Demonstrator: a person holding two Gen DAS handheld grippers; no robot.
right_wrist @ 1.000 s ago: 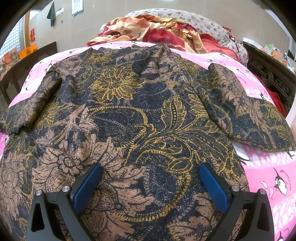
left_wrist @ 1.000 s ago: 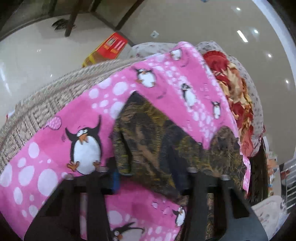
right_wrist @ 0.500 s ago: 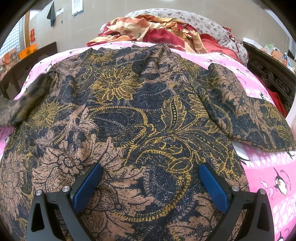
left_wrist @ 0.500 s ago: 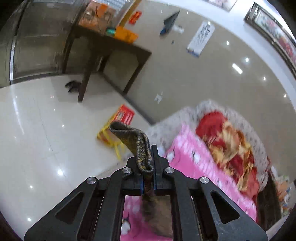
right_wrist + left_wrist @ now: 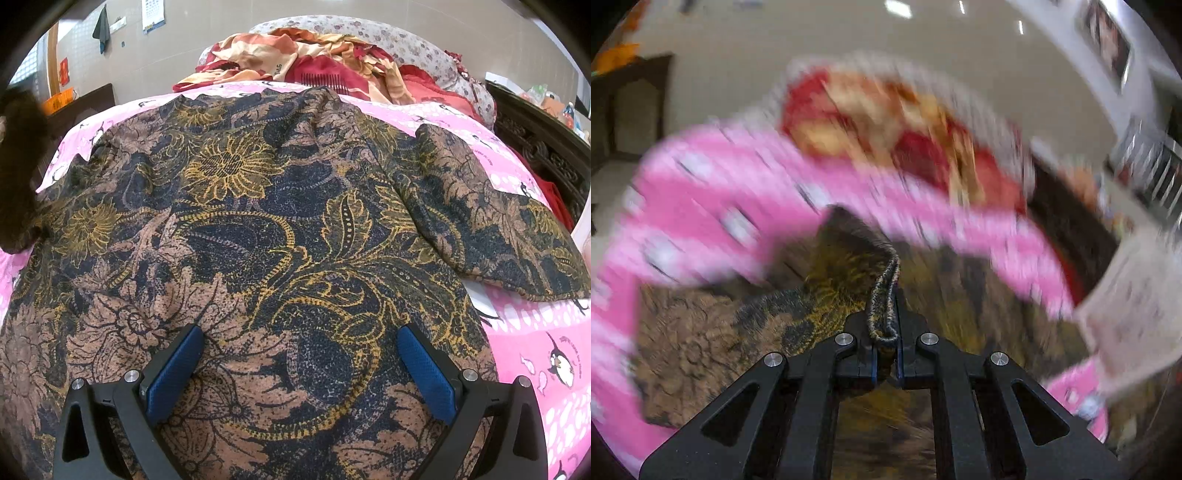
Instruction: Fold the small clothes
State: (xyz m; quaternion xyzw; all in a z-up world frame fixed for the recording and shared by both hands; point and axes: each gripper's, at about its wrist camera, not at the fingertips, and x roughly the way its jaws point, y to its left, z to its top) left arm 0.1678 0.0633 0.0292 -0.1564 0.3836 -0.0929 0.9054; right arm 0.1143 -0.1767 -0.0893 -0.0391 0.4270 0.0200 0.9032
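A dark floral shirt point(image 5: 280, 236) in navy, brown and gold lies spread flat on a pink penguin bedsheet point(image 5: 535, 332). My right gripper point(image 5: 299, 354) is open and rests low over the shirt's lower middle, holding nothing. The right sleeve point(image 5: 498, 229) lies flat on the sheet. My left gripper point(image 5: 884, 354) is shut on the cuff of the left sleeve point(image 5: 882, 295) and holds it lifted above the shirt body point(image 5: 713, 339). The raised sleeve shows as a dark blur at the left edge of the right wrist view point(image 5: 22, 173). The left wrist view is motion-blurred.
A red and cream blanket point(image 5: 317, 62) and a floral pillow point(image 5: 413, 48) are heaped at the head of the bed. A dark carved wooden bed frame point(image 5: 543, 147) runs along the right. A dark table point(image 5: 85, 107) stands at the left by the wall.
My left gripper closed on the left sleeve cuff, lifted it off the bed and swung it over toward the shirt body. The right gripper has not moved.
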